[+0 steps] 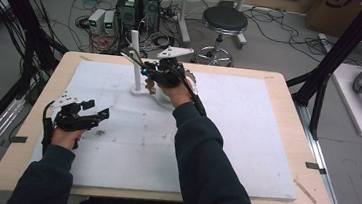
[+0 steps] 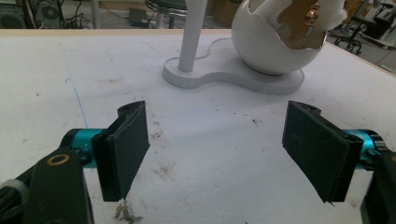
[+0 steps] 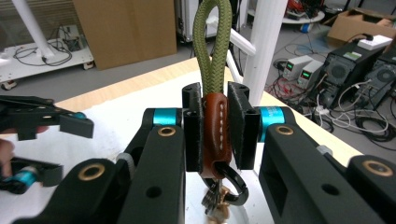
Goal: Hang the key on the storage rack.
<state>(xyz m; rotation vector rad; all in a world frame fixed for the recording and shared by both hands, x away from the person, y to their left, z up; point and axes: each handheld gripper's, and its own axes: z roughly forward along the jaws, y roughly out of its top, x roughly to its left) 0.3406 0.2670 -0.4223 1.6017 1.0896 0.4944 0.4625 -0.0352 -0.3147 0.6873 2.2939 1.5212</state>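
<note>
White foam covers the counter (image 1: 246, 138), where a stand (image 2: 233, 79) carries a post (image 1: 135, 60). Beside that post, the right gripper (image 3: 215, 135) has its fingers clamped on a green-looped keychain (image 3: 214, 126). Left gripper (image 2: 215, 149) fingers stand apart.

Olive-green cord loop (image 3: 214, 42) with brown leather sleeve (image 3: 215, 133) stitched white; black gripper pads (image 3: 194, 128) on turquoise collars; white egg-shaped bowl (image 2: 271, 46), white post (image 2: 194, 32), white mat (image 1: 246, 138) with brown specks.
</note>
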